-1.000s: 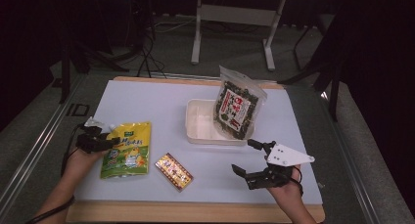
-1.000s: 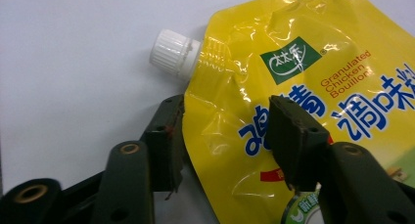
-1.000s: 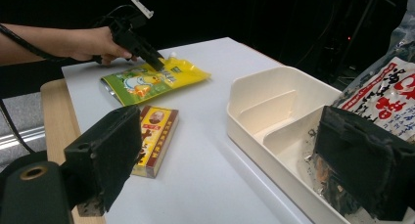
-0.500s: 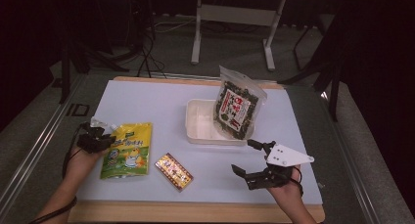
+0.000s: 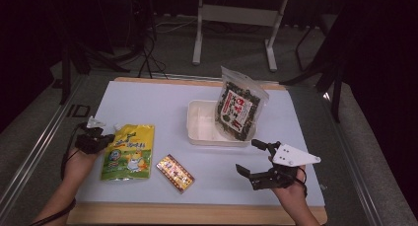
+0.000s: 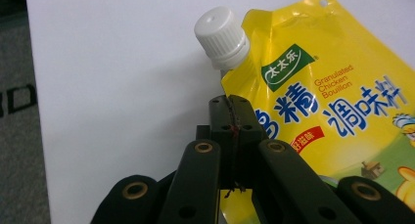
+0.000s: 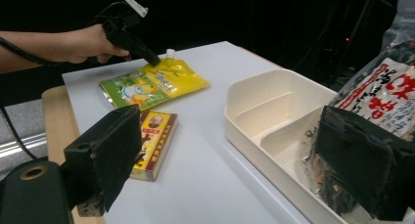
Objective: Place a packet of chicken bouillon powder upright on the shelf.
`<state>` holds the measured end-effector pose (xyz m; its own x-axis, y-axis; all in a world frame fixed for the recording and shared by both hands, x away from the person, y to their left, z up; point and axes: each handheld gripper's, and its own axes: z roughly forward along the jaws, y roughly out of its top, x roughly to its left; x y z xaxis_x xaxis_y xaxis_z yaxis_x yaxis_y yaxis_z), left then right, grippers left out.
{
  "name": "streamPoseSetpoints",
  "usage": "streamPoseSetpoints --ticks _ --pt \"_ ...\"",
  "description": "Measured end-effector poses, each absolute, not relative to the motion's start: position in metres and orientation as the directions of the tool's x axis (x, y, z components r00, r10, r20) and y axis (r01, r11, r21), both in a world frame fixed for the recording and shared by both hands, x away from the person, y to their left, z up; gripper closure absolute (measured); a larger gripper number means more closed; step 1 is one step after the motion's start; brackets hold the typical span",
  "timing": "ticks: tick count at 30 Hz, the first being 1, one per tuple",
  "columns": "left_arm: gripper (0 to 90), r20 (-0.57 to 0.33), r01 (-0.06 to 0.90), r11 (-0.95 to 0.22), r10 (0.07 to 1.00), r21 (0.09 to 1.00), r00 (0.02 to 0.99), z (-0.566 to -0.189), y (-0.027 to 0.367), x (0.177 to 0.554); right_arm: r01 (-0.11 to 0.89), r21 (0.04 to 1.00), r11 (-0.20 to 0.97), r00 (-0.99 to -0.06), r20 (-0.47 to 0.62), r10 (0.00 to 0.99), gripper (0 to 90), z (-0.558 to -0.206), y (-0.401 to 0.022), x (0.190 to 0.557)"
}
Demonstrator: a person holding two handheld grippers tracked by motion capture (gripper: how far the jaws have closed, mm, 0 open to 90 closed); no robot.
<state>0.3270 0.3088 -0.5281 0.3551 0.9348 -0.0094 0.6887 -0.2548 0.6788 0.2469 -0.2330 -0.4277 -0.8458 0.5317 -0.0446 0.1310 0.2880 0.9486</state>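
At the far left of the high view, the left gripper (image 5: 98, 141) lies low over the white table (image 5: 148, 102), its jaws having just been closing; in the left gripper view they are pressed together on the upper corner edge of the yellow chicken bouillon pouch (image 6: 337, 101), just below the white screw cap (image 6: 222, 35). The pouch lies flat near the table's left front, its spout pointing away from the person (the label shows a cartoon chick on green). Just to its right, a little nearer the front edge, lies a small red-and-gold box (image 5: 175, 173), apart from the pouch. Past the middle stands a cream divided tray (image 5: 199, 122), and a clear seaweed snack bag (image 5: 240, 108) leans upright in the tray's right part. Farthest right, near the front edge, the right gripper (image 5: 254, 159) hovers with its jaws spread wide and nothing between them; the grey three-cornered plate (image 5: 293, 156) sits on top of it.
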Motion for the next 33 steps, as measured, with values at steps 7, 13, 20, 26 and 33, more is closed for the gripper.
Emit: streamPoseSetpoints --ticks 7,13,20,26,33 --pt "90.0 -0.016 0.656 -0.251 0.928 0.712 0.372 -0.516 0.311 0.32 0.125 0.954 0.271 -0.84 -0.043 0.54 10.1 -0.427 -0.234 0.247" --pt "90.0 -0.041 0.604 -0.23 0.915 0.764 0.401 -0.505 0.317 0.31 0.107 0.957 0.271 -0.841 -0.058 0.537 10.1 -0.425 -0.232 0.245" --pt "90.0 -0.057 0.573 -0.214 0.906 0.791 0.419 -0.496 0.319 0.304 0.044 0.951 0.307 -0.865 -0.117 0.488 13.7 -0.417 -0.225 0.243" --pt "90.0 -0.076 0.538 -0.204 0.888 0.818 0.452 -0.489 0.323 0.296 0.076 0.952 0.298 -0.872 -0.081 0.483 12.1 -0.411 -0.217 0.244" --pt "90.0 -0.073 0.493 -0.204 0.871 0.846 0.485 -0.481 0.325 0.287 0.078 0.95 0.304 -0.886 -0.073 0.457 9.6 -0.406 -0.198 0.249"
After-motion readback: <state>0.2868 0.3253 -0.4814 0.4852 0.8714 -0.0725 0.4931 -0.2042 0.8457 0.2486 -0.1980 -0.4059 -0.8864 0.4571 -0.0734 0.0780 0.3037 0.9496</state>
